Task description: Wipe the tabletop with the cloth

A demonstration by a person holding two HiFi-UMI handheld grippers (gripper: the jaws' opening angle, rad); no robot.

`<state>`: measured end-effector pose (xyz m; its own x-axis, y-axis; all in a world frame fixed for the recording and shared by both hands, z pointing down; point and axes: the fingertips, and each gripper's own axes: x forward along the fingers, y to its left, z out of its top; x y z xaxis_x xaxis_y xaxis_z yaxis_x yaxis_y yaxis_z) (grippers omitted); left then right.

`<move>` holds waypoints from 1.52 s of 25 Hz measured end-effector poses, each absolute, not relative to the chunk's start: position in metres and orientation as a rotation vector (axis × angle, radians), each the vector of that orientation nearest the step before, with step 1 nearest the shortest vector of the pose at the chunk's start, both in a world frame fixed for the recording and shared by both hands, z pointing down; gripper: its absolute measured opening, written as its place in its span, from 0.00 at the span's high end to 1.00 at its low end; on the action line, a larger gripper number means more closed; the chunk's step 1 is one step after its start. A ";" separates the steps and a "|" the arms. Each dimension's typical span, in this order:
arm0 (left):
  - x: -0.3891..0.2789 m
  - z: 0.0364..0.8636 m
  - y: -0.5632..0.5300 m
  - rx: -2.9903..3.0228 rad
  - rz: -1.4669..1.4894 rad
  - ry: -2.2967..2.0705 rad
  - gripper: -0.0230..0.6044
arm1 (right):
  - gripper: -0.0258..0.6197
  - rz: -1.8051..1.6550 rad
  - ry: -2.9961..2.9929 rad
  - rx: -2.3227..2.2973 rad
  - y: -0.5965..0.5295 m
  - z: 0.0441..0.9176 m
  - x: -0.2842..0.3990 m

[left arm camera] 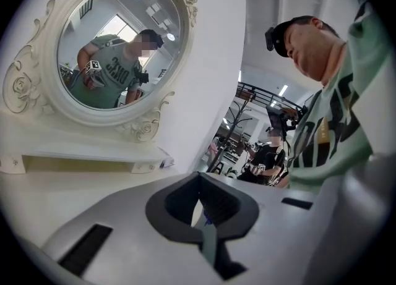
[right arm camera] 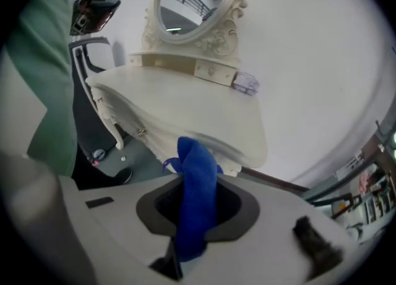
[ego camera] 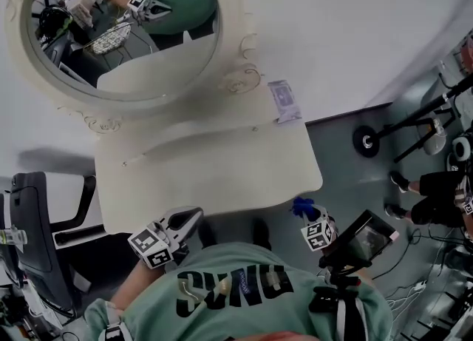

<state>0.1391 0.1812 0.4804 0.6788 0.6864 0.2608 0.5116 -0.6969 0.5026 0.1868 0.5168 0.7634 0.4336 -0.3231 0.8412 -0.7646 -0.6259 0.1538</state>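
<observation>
The right claw (right arm camera: 197, 202) pinches a blue cloth (right arm camera: 198, 172) just off the near right corner of the bench (ego camera: 222, 173). The left claw (left arm camera: 202, 217), closed on nothing, hovers at the near left edge. A mirror (ego camera: 126, 32) stands far left, a card (ego camera: 284, 100) far right, and a chair (ego camera: 37, 217) sits to the left.

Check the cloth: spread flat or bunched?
Bunched. The blue cloth is pinched into a narrow wad by the right gripper, not on the tabletop.
</observation>
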 end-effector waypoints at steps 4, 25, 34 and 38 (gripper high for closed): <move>0.140 0.483 0.188 2.502 0.642 0.942 0.95 | 0.86 0.979 -0.799 2.357 0.522 0.739 0.267; 0.120 0.489 0.167 2.535 0.685 0.836 0.95 | 0.87 0.845 -0.675 2.214 0.490 0.742 0.440; 0.144 0.463 0.191 2.497 0.577 0.990 0.95 | 0.87 1.132 -0.714 2.097 0.567 0.766 0.221; 0.146 0.442 0.199 2.526 0.508 1.043 0.95 | 0.86 1.132 -0.756 2.139 0.552 0.751 0.196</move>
